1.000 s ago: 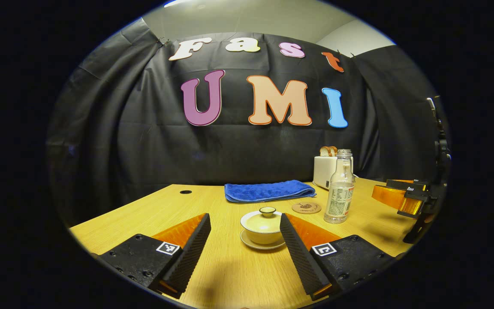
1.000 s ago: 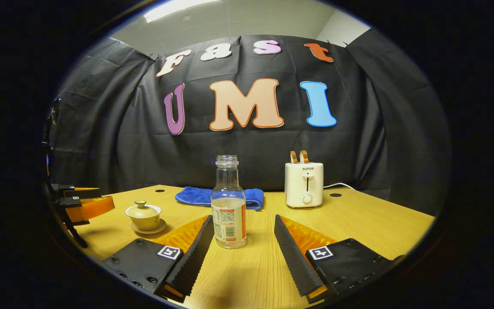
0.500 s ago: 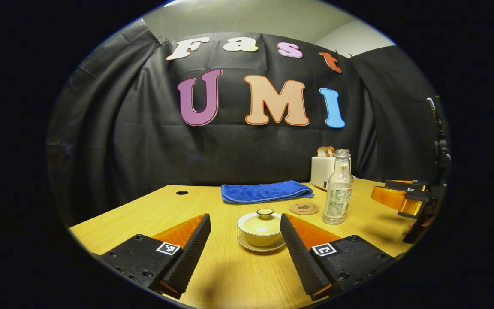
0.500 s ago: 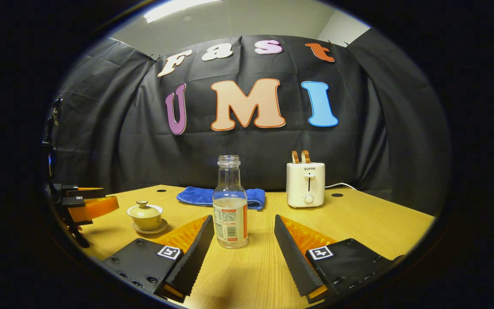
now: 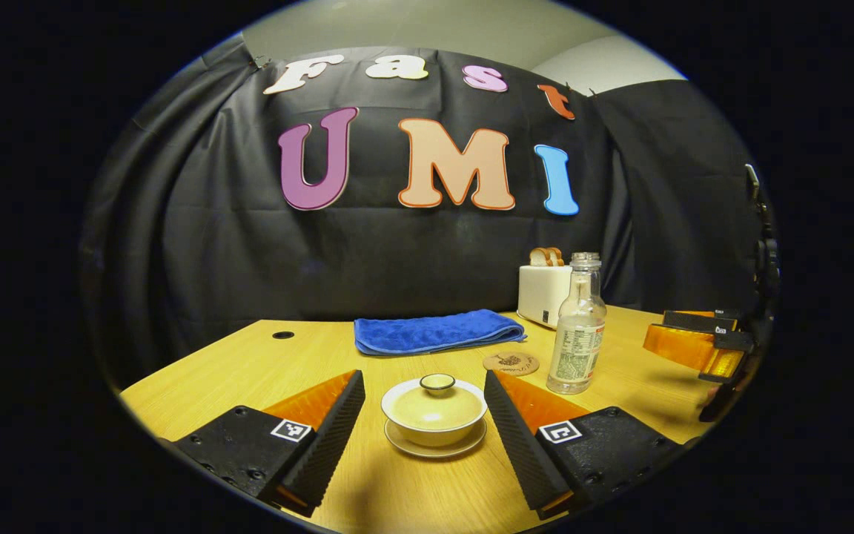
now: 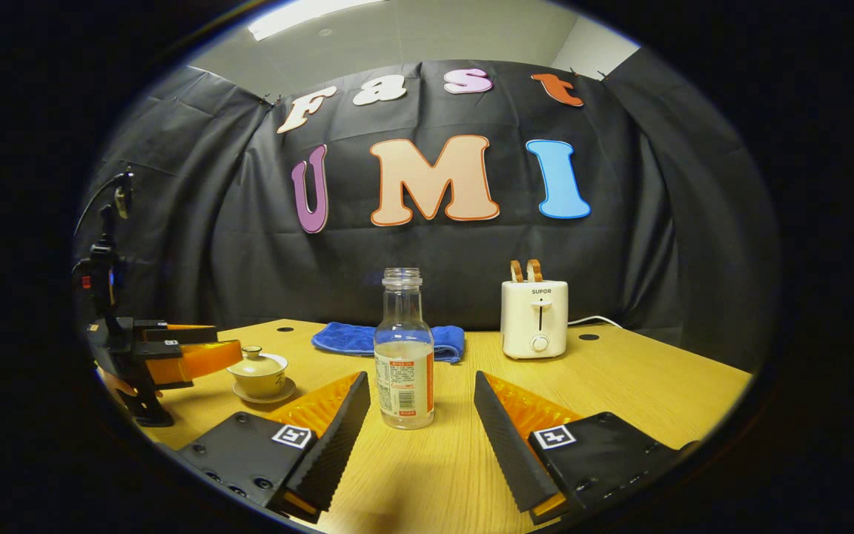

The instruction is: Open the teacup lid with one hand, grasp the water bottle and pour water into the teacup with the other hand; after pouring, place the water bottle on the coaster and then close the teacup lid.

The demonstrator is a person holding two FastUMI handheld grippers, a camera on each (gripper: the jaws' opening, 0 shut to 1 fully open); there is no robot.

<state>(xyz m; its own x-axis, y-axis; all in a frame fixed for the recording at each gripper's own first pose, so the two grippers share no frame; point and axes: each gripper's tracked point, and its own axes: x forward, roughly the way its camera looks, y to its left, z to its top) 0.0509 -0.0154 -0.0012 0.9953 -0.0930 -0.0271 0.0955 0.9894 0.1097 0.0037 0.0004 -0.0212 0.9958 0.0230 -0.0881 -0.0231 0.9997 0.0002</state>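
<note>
Left gripper (image 5: 423,415) agape before lidded cream teacup (image 5: 434,410), right gripper (image 6: 422,415) agape before labelled clear plastic bottle (image 6: 403,352), white toaster (image 6: 536,319) lettered SUPOR

Cream teacup (image 5: 434,415) on its saucer, lid (image 5: 436,393) on. Clear uncapped water bottle (image 6: 403,352) upright, partly filled, labelled. Round brown coaster (image 5: 511,363) flat between them, bare.
</note>
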